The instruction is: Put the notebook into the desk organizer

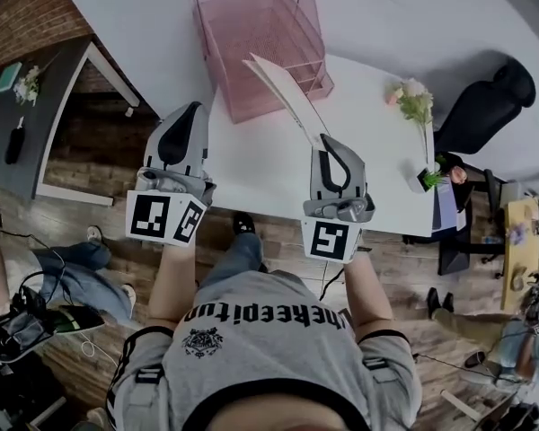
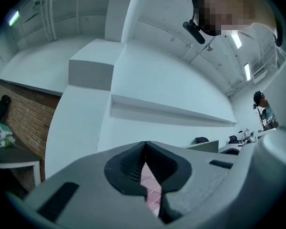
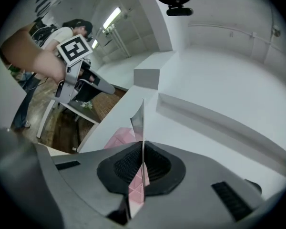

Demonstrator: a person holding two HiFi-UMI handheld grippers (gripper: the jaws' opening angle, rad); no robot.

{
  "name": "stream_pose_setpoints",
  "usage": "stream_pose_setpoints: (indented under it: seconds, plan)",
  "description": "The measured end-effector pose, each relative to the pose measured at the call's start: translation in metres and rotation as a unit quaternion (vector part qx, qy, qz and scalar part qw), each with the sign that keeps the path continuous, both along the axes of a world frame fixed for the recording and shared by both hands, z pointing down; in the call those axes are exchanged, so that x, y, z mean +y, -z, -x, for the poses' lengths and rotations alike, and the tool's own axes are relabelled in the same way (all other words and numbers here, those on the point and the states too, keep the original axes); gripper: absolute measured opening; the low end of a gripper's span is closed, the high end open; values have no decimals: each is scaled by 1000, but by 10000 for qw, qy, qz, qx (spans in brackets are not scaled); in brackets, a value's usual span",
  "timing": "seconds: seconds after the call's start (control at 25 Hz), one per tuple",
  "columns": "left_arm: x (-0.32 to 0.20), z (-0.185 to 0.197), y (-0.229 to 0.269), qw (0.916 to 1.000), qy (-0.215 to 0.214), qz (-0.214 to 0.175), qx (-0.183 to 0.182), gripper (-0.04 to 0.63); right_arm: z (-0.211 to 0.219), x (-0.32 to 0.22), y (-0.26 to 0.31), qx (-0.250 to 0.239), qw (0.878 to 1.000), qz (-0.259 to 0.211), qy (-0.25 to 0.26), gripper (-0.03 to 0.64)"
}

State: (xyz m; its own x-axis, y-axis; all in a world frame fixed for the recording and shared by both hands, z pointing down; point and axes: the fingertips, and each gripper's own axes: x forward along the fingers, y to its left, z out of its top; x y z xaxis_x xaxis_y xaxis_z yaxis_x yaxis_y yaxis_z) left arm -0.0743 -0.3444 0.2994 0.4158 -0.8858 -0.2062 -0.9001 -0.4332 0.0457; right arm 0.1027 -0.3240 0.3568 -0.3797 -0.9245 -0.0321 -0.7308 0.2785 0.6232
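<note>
1. Right gripper point(image 3: 143, 149): your jaws are clamped on the notebook point(image 3: 139, 118). It runs edge-on between the ribbed pads as one thin line. Its cover is not readable from this gripper's view. The lower part is hidden inside the jaw hollow.

2. Notebook, head view: it sticks out past your right jaws up and to the left, tilted, showing a pale face. Its far corner overlaps the front of the desk organizer point(image 1: 260, 34). Whether the two touch cannot be told. It is not inside any tier.

3. Left gripper point(image 2: 144, 151): clenched, the tips meeting with nothing between them. Through the slit lower down you see only a sliver of pink mesh. In the head view it hangs over the table's left edge, well apart from the notebook.

4. Desk organizer: pink mesh, tiered, standing at the far left corner of the table point(image 1: 251, 169). Its open front faces you. The top of its back wall is cut off by the frame.

5. Open room: bare white tabletop lies between the two grippers and in front of the organizer.

6. Edges: flowers point(image 1: 415, 101) stand near the table's right side, an office chair point(image 1: 485, 106) beyond them. A dark desk point(image 1: 27, 124) stands off to the left, with wood floor point(image 1: 81, 173) between it and the table.
</note>
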Motion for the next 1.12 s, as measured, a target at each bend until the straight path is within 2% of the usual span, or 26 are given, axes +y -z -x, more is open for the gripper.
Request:
stream_pose_setpoints:
  seconds: [0.48,0.8,1.12]
  plan:
    - [5,13,-17,9998,73,163,27,5,4,-2,-52,1313,9912,-178,-28,9]
    - [10,20,-18,9998,111,147,29,5,3,-21,-69,2144,9758,-397,-172,9]
    - [11,31,-19,9996,228,182,0,5,8,-48,-80,2774,9584,-599,-321,9]
